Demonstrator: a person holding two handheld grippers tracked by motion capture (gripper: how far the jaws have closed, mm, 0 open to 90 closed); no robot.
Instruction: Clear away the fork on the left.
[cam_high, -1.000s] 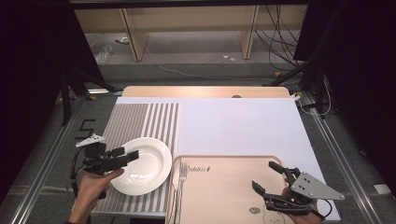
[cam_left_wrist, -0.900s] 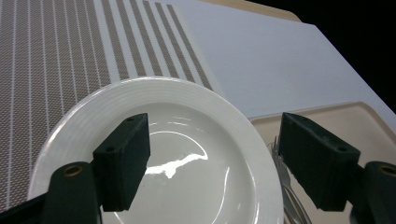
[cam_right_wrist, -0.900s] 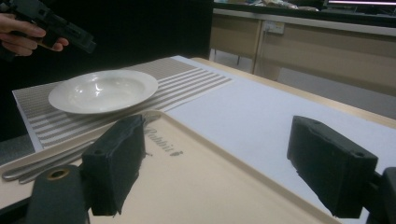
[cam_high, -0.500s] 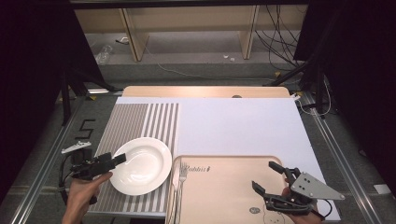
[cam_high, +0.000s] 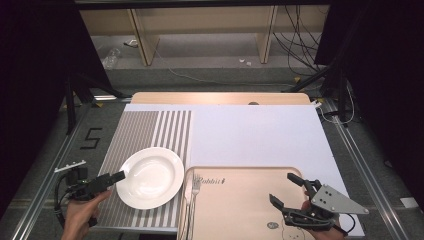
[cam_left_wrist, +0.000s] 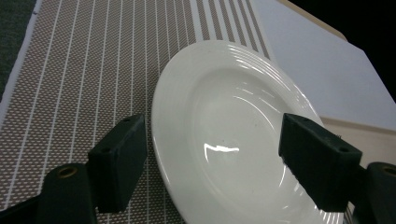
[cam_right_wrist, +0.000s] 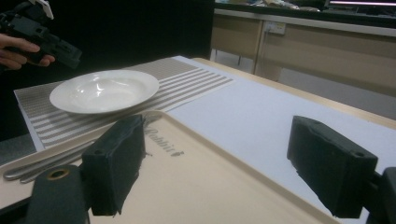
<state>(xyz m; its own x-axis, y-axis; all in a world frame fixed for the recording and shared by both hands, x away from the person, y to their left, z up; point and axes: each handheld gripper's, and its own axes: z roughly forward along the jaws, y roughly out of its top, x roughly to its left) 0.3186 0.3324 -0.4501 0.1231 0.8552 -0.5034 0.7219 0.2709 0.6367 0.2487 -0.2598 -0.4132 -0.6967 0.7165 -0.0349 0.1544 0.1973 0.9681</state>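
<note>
Your left gripper (cam_high: 119, 176) sits at the near left of the table, jaws spread and holding nothing, its tips just off the left rim of the round white ceramic plate (cam_high: 150, 177). In the left gripper view the plate (cam_left_wrist: 229, 135) fills the gap between the two black jaws, but neither pad touches it. The plate lies flat on the brown mat with white stripes (cam_high: 142, 135), near its near-right corner and just left of the beige plastic tray (cam_high: 240, 200). A silver metal fork (cam_high: 193, 200) lies along the tray's left edge, tines pointing far, close to the plate's right rim.

Your right gripper (cam_high: 287, 190) hovers over the near right part of the tray, jaws wide apart and empty. Its own view looks across the tray (cam_right_wrist: 210, 186) toward the plate (cam_right_wrist: 105, 91) and your left gripper (cam_right_wrist: 70, 53) beyond it. The mat and tray rest on a pale white sheet (cam_high: 260, 135) covering the table.
</note>
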